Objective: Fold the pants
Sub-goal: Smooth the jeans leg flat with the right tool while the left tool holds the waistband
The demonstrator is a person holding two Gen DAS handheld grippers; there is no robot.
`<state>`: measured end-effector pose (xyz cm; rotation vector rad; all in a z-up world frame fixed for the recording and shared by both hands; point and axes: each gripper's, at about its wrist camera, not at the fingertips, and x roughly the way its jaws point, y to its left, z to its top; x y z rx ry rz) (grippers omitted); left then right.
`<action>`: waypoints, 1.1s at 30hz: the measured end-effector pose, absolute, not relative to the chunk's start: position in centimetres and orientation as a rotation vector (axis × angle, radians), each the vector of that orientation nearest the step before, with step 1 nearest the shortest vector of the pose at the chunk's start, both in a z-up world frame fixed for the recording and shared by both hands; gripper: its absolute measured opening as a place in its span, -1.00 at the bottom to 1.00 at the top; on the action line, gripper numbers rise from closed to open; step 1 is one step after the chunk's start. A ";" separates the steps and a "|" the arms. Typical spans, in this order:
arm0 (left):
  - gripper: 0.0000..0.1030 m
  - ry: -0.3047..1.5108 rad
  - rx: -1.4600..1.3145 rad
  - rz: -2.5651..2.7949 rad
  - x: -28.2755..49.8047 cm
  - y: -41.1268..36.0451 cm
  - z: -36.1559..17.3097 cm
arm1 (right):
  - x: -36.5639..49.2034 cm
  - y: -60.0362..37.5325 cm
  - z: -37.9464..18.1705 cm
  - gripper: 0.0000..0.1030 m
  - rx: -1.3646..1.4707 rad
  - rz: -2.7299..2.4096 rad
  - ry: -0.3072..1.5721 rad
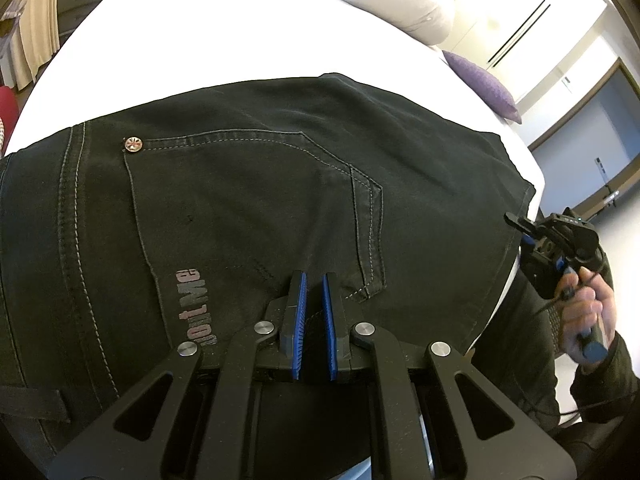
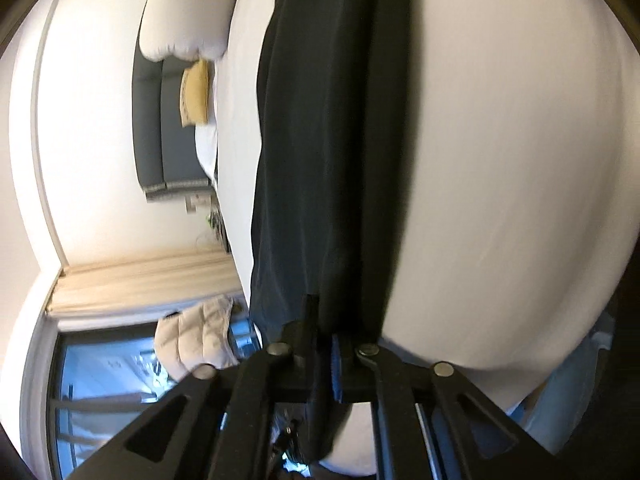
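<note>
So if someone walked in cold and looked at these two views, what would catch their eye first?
Black pants spread across a white bed fill the left wrist view, with a shiny rivet at the back pocket corner and faded pink lettering nearby. The left gripper rests shut above the fabric. In the right wrist view, the right gripper is clamped on a long dark pant leg.
</note>
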<state>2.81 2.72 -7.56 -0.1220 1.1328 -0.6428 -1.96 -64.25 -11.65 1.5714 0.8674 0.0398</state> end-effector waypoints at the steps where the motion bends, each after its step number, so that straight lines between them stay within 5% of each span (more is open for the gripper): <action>1: -0.84 1.133 -0.122 -0.643 2.8 2.7 -7.5 | -2.0 -64.5 -11.7 -0.97 1.569 0.034 0.874; 28: -0.84 1.132 -0.124 -0.643 2.8 3.3 -7.5 | -3.7 -71.3 -12.6 -0.98 1.566 -0.095 0.698; 30: -0.84 1.133 -0.124 -0.644 2.8 3.3 -7.5 | -3.1 -72.1 -11.8 -0.80 1.565 -0.121 0.661; 32: -0.84 1.134 -0.126 -0.642 2.9 3.3 -7.5 | -2.7 -73.5 -11.5 -0.34 1.577 -0.132 0.613; 33: -0.84 1.134 -0.126 -0.640 2.9 3.3 -7.5 | -2.4 -74.3 -11.2 -0.26 1.579 -0.137 0.590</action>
